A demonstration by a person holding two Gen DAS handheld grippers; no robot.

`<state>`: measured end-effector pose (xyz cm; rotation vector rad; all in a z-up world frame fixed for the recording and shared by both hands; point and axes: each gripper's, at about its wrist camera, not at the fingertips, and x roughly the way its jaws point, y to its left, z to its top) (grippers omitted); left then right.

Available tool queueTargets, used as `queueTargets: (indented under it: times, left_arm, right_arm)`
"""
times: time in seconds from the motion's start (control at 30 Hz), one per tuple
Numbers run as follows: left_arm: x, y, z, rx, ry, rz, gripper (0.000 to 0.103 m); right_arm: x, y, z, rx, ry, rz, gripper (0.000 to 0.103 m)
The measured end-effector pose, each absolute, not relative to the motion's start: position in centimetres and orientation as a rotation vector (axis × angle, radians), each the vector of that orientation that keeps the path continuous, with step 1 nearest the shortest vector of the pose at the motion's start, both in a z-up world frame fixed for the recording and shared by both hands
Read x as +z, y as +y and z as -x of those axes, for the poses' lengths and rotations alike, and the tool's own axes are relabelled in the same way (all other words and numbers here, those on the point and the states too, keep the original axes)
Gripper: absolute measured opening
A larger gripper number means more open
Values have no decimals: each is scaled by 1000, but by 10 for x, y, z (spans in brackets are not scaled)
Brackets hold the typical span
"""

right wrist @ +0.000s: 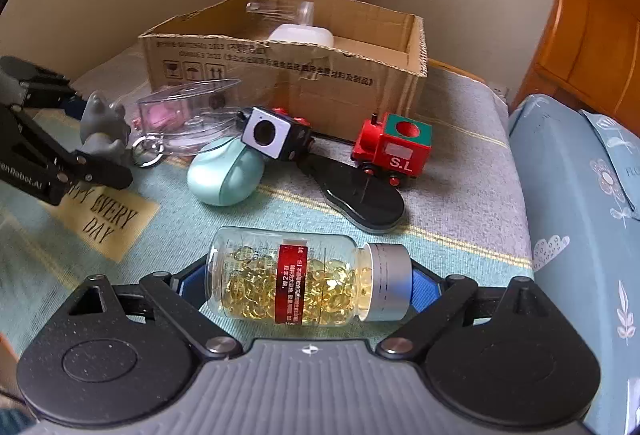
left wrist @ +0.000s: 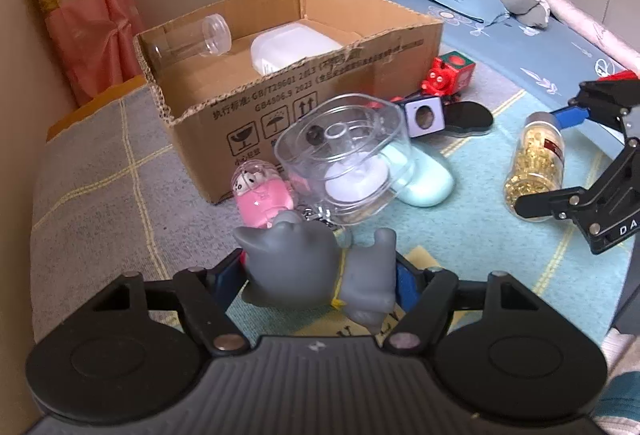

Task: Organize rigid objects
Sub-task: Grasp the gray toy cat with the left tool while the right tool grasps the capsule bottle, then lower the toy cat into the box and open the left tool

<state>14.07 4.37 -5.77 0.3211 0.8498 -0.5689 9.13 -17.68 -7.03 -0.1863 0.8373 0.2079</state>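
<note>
My left gripper is shut on a grey cat figure, low over the mat; it also shows in the right wrist view. My right gripper is shut on a clear bottle of yellow capsules with a silver cap, held sideways; the bottle shows in the left wrist view. The cardboard box stands behind, holding a clear tube and a white container. The box also shows in the right wrist view.
On the mat lie a clear plastic tub, a pink capsule toy, a mint green case, a black-and-white cube, a red toy train and a black oval case. A bed with blue bedding lies to the right.
</note>
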Motion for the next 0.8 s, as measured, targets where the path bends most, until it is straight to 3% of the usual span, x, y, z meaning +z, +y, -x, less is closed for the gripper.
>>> queueTargets:
  times: [0.33,0.8]
  left_arm:
    - [-15,41,-137,-546,870,-300,73]
    - [42,25,-187,-495,736,-319,73]
  right_arm:
    - [-31,-181,-84,333,813,235,96]
    - [28,-187,-115,389,693,256,97]
